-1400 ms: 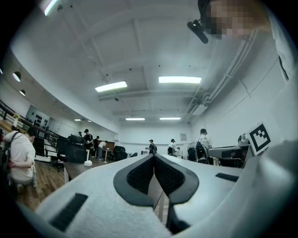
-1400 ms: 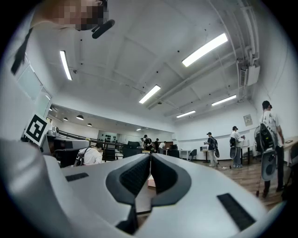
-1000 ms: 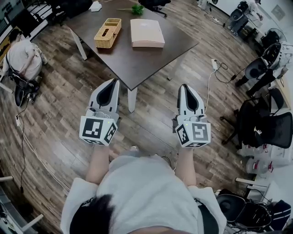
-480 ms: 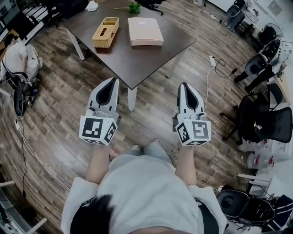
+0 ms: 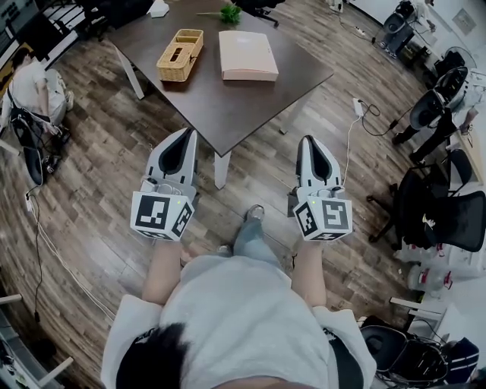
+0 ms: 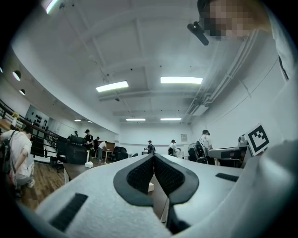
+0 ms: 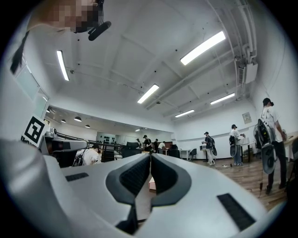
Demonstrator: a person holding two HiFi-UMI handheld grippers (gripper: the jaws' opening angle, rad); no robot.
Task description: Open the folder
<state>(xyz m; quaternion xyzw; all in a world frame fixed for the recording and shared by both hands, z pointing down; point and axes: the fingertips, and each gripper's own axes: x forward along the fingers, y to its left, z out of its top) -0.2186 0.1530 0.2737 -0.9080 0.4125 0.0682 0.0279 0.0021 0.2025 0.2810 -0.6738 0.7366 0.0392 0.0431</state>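
A pale pink closed folder [image 5: 247, 55] lies flat on the dark brown table [image 5: 228, 106], right of a wicker basket [image 5: 179, 55]. Both grippers are held over the wooden floor, short of the table's near corner. My left gripper [image 5: 187, 134] is shut with nothing in it, and so is my right gripper [image 5: 309, 140]. In the left gripper view the shut tips [image 6: 153, 155] point level across the room; a sliver of the folder [image 6: 150, 187] shows between the jaws. The right gripper view shows its tips [image 7: 150, 155] touching, with the folder [image 7: 151, 184] just visible beyond.
A small green plant [image 5: 229, 14] and a white object [image 5: 159, 9] sit at the table's far side. Office chairs [image 5: 437, 213] and cables [image 5: 364, 114] crowd the right. A seated person [image 5: 34, 87] is at the left. The wearer's foot [image 5: 254, 213] is forward on the floor.
The wearer has stepped forward, one foot now showing ahead between the grippers. The table sits slightly nearer and shifted right. Both grippers keep their pose and stay shut.
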